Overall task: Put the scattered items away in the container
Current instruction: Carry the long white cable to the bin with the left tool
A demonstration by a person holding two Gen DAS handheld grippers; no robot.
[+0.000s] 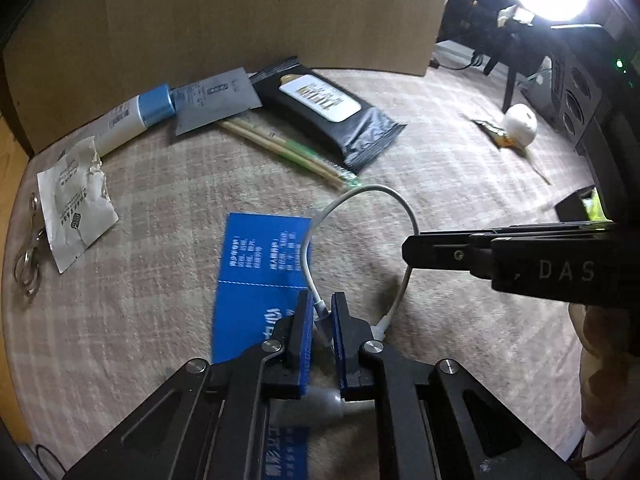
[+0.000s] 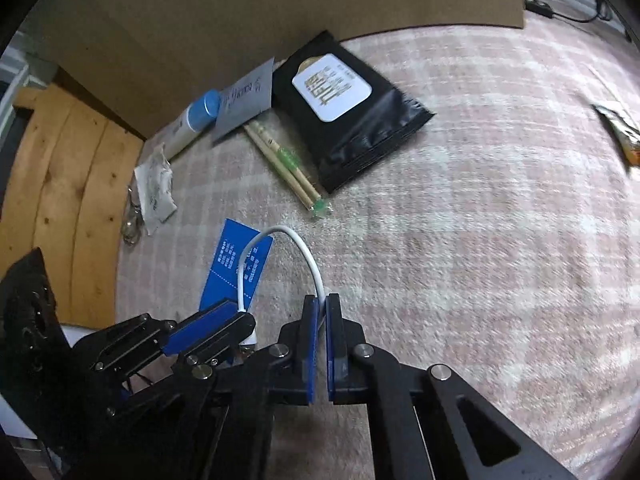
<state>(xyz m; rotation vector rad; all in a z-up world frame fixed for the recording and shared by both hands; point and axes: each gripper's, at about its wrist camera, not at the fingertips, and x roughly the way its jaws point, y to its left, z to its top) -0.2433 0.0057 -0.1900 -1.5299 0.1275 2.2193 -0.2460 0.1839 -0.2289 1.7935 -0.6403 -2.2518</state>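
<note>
Your work surface is a pale plaid blanket (image 1: 440, 168) spread flat. Just ahead of your left tongs (image 1: 322, 308) a blue card (image 1: 260, 264) lies flat on it. Farther ahead, a black wipes pack (image 1: 328, 112) rests with a pair of wrapped chopsticks (image 1: 288, 152) tucked against its near edge. Left of those: a grey sachet (image 1: 216, 100), touching a white tube with a blue cap (image 1: 136, 118). Far left, a torn white packet (image 1: 76, 204) and, beside it, a metal key ring (image 1: 30, 252). Off to the right, a white ball-shaped thing (image 1: 520, 123) and a small wrapper (image 1: 494, 132) touching it.
</note>
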